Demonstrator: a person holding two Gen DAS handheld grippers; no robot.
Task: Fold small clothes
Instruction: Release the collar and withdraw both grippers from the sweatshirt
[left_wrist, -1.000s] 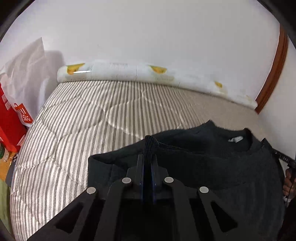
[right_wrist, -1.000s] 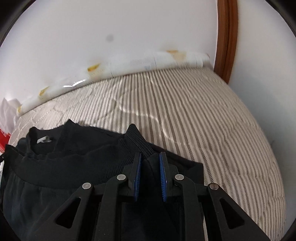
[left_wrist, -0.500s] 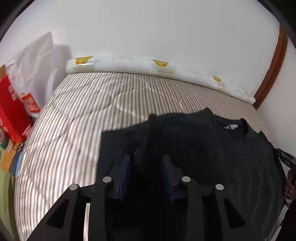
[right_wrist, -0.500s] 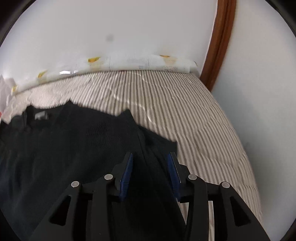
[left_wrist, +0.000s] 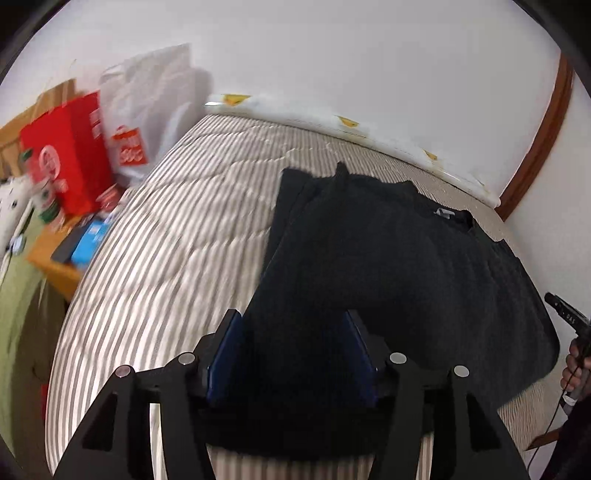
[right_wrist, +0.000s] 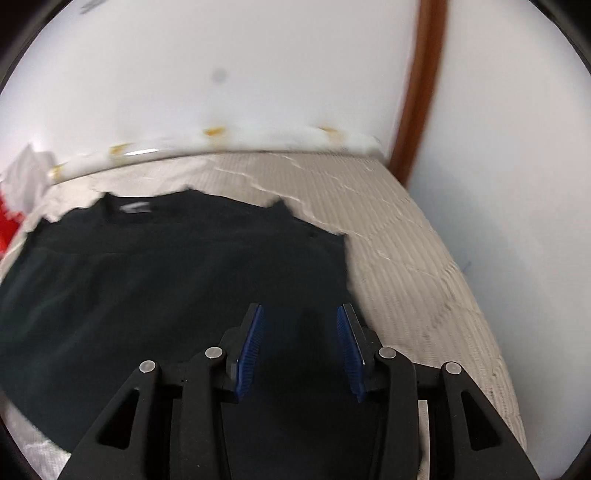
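A black sweater (left_wrist: 388, 266) lies flat on the striped mattress (left_wrist: 177, 251), collar and white label toward the far wall. It also shows in the right wrist view (right_wrist: 177, 280). My left gripper (left_wrist: 291, 332) is open and empty, raised above the sweater's left part. My right gripper (right_wrist: 299, 325) is open and empty, above the sweater's right part. The other gripper's tip and the hand holding it (left_wrist: 572, 332) show at the right edge of the left wrist view.
A rolled white cover with yellow prints (left_wrist: 332, 118) lies along the far wall. Red and white shopping bags (left_wrist: 92, 147) and a cluttered low table (left_wrist: 66, 243) stand left of the mattress. A brown door frame (right_wrist: 417, 103) is at the right.
Both grippers let go of the sweater's folded edges, opened wide and drew back and up. The sweater now lies flat on the mattress.
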